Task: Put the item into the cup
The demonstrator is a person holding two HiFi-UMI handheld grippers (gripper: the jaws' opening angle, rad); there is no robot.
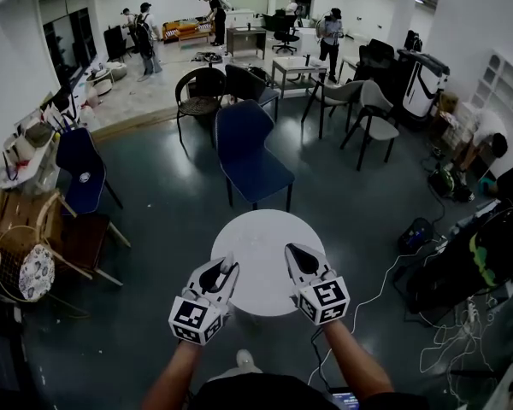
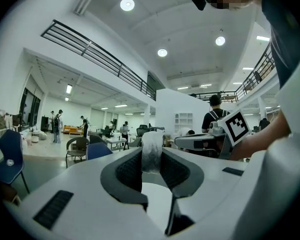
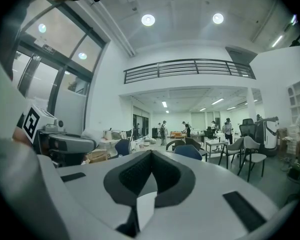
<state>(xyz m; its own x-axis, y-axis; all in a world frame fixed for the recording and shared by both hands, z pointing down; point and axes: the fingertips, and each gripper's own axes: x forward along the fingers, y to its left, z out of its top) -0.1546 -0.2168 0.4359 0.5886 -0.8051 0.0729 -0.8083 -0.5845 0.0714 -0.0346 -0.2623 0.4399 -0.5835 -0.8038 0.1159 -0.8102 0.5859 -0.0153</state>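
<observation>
White item (image 2: 151,144) upright, clamped between your left gripper's (image 1: 223,270) pads. Your right gripper (image 3: 150,155) alongside, jaws pressed together, nothing between them.

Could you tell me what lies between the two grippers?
Nothing but the bare white table between left gripper and right gripper, in the head view.

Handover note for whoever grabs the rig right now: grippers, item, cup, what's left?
Grippers: left gripper shut on a white item, which stands upright between its pads; right gripper shut, empty.
Both are over the near edge of the round white table.
No cup shows in any view.
Done: item is in the grip.
Left: find the cup, put the item in.
</observation>
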